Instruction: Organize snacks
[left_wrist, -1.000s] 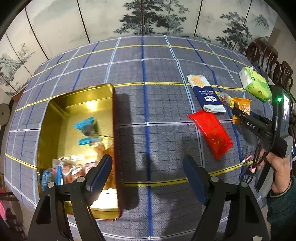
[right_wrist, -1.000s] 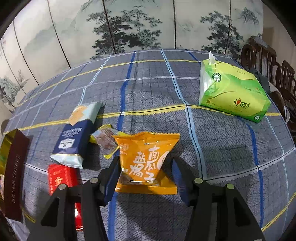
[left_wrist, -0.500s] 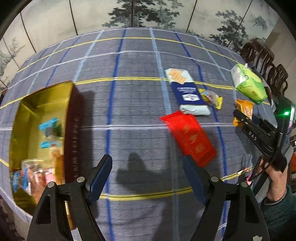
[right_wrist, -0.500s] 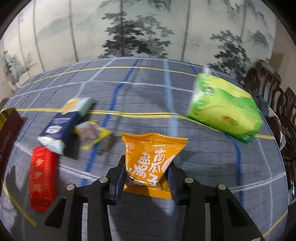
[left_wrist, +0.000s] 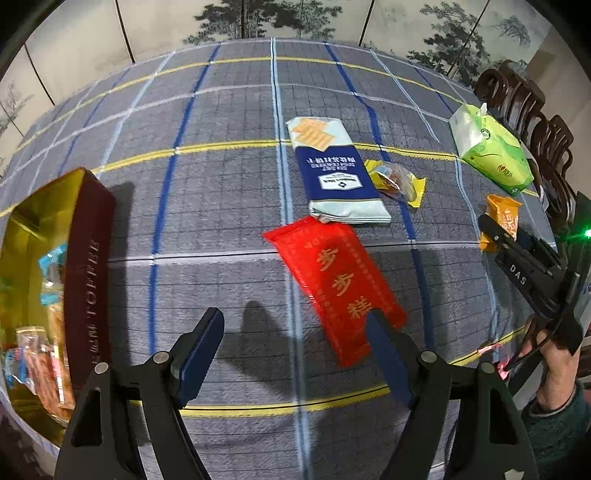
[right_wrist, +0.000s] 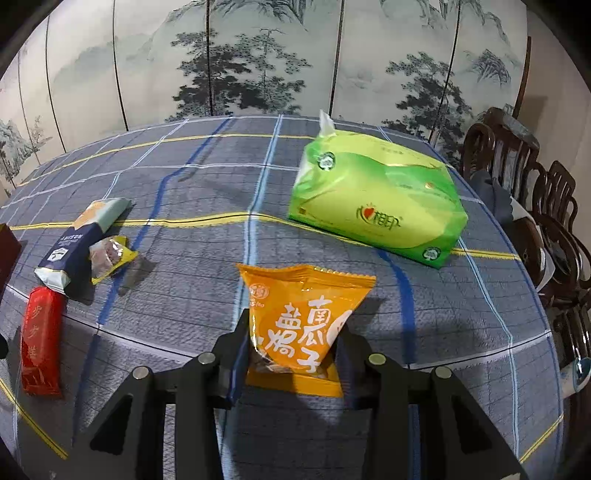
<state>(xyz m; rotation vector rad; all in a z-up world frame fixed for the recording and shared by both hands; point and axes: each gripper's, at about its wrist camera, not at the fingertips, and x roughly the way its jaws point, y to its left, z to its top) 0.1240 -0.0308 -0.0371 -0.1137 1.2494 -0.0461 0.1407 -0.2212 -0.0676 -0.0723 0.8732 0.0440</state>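
From the left wrist view, the left gripper hangs over the checked tablecloth with its 2 fingers spread wide and nothing between them. The red packet lies flat just ahead, its near corner tucked behind the right-hand fingertip; whether they touch cannot be told. Touching the far end of the red packet is the blue-and-white cracker pack, and a small yellow-wrapped sweet sits against that pack's right side. Well left of the red packet stands the gold tin, its maroon side wall facing the packet and several wrapped snacks inside. Far right of the red packet, the right gripper is held by a hand and carries the orange packet; beyond it lies the green tissue pack.

From the right wrist view, the right gripper pinches the orange packet by its lower part, both fingers pressed against its sides. From the orange packet, the green tissue pack rests beyond and right, while the sweet, cracker pack and red packet lie to the left.
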